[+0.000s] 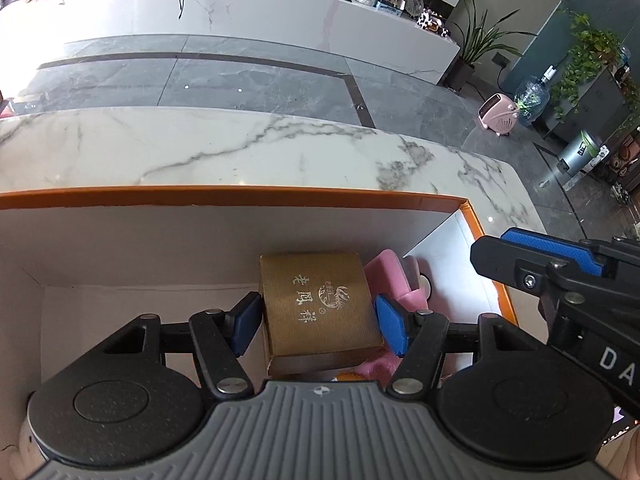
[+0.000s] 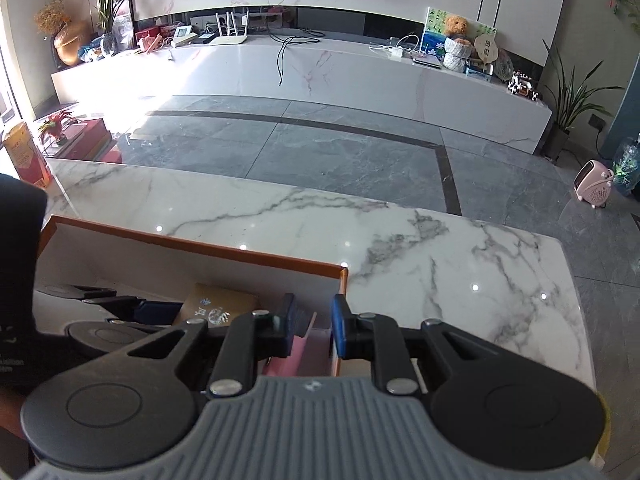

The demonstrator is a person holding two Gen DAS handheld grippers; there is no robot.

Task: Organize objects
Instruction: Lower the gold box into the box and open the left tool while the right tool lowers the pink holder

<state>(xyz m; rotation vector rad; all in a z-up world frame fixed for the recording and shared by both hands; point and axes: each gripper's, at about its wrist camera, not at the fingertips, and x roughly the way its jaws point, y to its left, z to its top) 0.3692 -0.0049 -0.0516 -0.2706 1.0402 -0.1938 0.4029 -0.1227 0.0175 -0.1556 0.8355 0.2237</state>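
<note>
Left wrist view: left tongs (image 1: pixel 316 320) hold the gold box (image 1: pixel 320 304) between the blue pads, one pad on each side face, jaws set wide to span it. Gold box sits tilted inside the orange-rimmed box (image 1: pixel 240 194), printed lid facing up. Pink case (image 1: pixel 394 280) lies just beside it on the right, touching or nearly so; cannot tell which. A bit of pink and something orange shows under the gold box's near edge, too hidden to identify. Right tongs (image 1: pixel 540 258) enter from the right edge, over the orange-rimmed box's right wall; only one blue pad is visible here, so their gap cannot be read from this view. Marble bench (image 1: pixel 240 152) carries the orange-rimmed box.

Right wrist view: right tongs (image 2: pixel 310 330) are narrow, and the orange-rimmed box's (image 2: pixel 200 246) right wall runs between the pads; whether the pads press it cannot be told. This view shows the box corner and the bare bench (image 2: pixel 440 264) to the right. Gold box (image 2: pixel 218 306) is only partly seen, behind the left tongs (image 2: pixel 120 308), which appear side-on at left. Pink case (image 2: pixel 298 354) peeks through between the fingers.
</note>
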